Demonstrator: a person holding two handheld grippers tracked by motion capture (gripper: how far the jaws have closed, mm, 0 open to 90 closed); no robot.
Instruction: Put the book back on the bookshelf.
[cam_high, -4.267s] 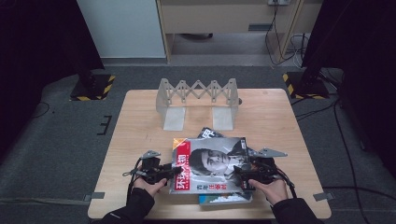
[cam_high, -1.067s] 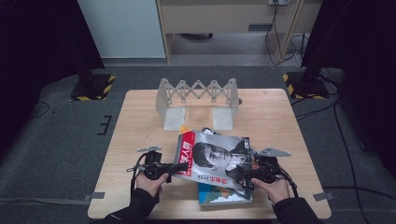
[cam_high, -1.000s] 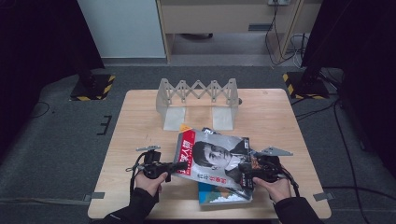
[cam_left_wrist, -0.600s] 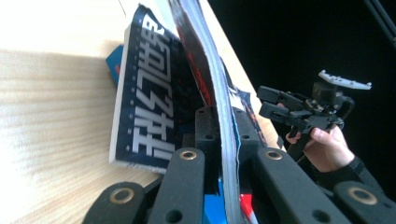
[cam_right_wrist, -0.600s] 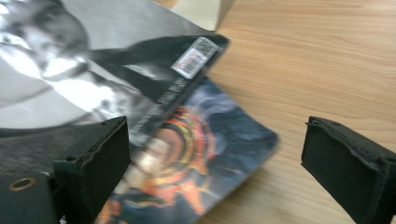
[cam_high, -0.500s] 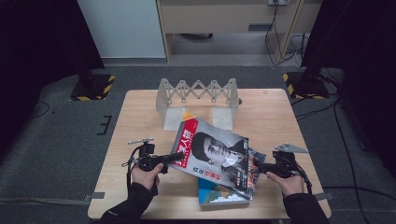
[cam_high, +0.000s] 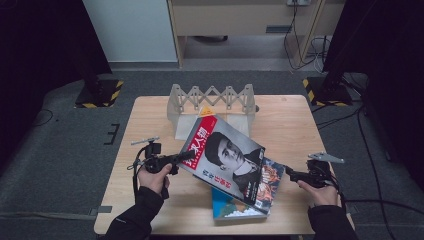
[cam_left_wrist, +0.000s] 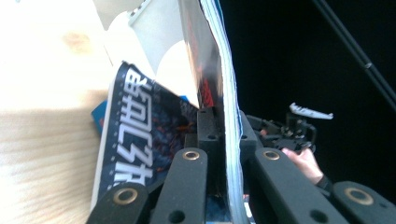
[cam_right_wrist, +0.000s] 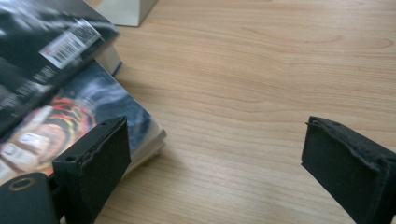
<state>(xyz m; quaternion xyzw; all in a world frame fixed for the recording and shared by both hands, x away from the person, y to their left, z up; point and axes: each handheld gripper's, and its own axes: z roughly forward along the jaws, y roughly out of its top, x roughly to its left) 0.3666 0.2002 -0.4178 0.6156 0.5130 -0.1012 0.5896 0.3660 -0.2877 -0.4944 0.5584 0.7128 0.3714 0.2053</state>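
Glossy paper makes the top magazine (cam_high: 227, 162) slippery and floppy; the left gripper (cam_high: 186, 156) pinches its spine edge, lifting that side above the stack while the far corner rests low. The right gripper (cam_high: 289, 174) stands spread beside it, so a grip deep on the spine seems safest.

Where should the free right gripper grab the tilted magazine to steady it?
The magazine is clamped at its left edge by the left gripper. The open right gripper could probably best pinch its low right edge, coming in level from the right.

left hand-held gripper (cam_high: 186, 156) clamped, right (cam_high: 289, 174) agape
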